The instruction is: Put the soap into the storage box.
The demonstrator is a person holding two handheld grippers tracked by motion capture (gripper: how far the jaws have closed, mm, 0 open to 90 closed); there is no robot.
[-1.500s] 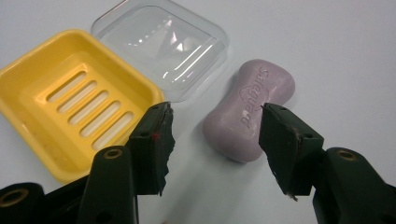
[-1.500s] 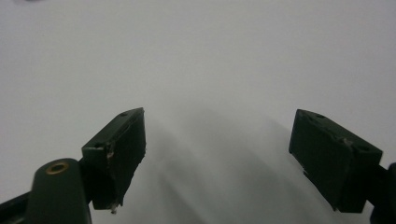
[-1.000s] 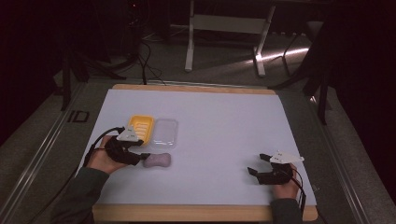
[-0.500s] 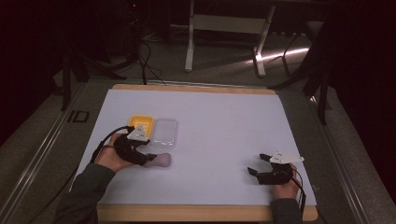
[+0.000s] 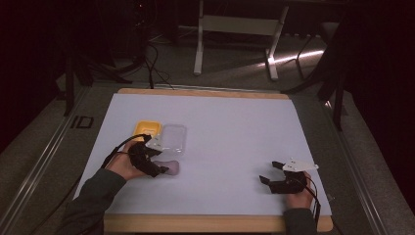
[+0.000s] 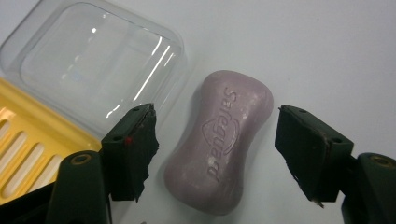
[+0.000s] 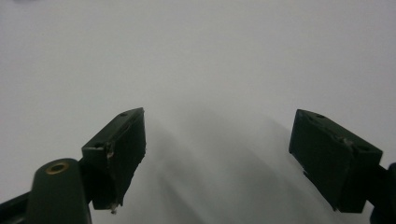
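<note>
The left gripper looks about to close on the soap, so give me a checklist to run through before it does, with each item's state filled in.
1. Left gripper open: ok, its jaws stand wide apart.
2. Soap between the jaws: ok, one jaw on each side of it.
3. Jaws free of the soap: ok, a gap shows on both sides.
4. Soap lying flat on the white table: ok, lettered face up.
5. Clear lid out of the jaws' way: cannot tell, one jaw overlaps its near edge in the left gripper view.
6. Right gripper out of the way: ok, open over bare table, far from the soap and the yellow tray.
</note>
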